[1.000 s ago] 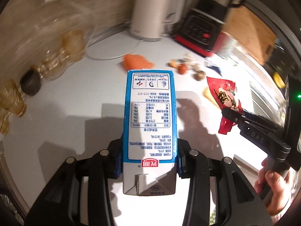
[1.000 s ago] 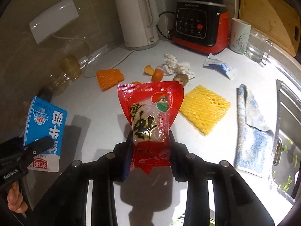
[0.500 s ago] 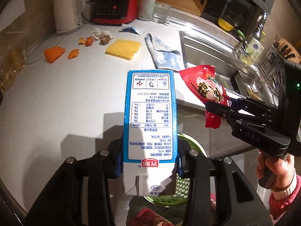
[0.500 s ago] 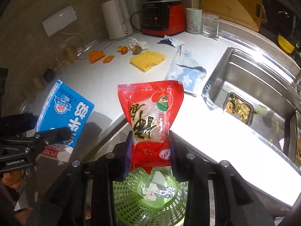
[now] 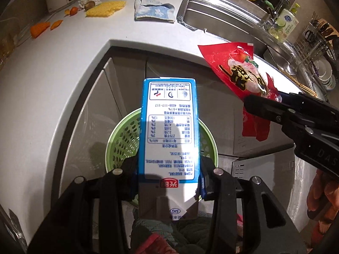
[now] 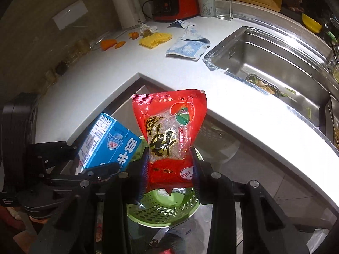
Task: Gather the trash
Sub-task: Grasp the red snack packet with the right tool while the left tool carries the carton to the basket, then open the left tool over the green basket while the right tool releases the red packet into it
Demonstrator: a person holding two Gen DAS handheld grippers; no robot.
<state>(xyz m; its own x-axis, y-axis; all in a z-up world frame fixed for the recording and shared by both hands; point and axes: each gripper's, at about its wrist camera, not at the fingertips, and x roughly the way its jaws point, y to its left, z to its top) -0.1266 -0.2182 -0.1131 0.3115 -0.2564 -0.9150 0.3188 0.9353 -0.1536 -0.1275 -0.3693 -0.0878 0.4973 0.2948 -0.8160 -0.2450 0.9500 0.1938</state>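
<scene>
Trash held over the green bin

Milk carton (image 5: 169,131) sits clamped near its base between the fingers of our left gripper (image 5: 168,173), upright above the perforated green bin (image 5: 120,139) on the floor below the white counter (image 5: 63,74). To its right, our right gripper (image 6: 169,167) pinches the lower part of a red snack bag (image 6: 169,131), and we see the same bin's rim (image 6: 165,211) beneath it. Farther right lies the steel sink (image 6: 275,59).
</scene>
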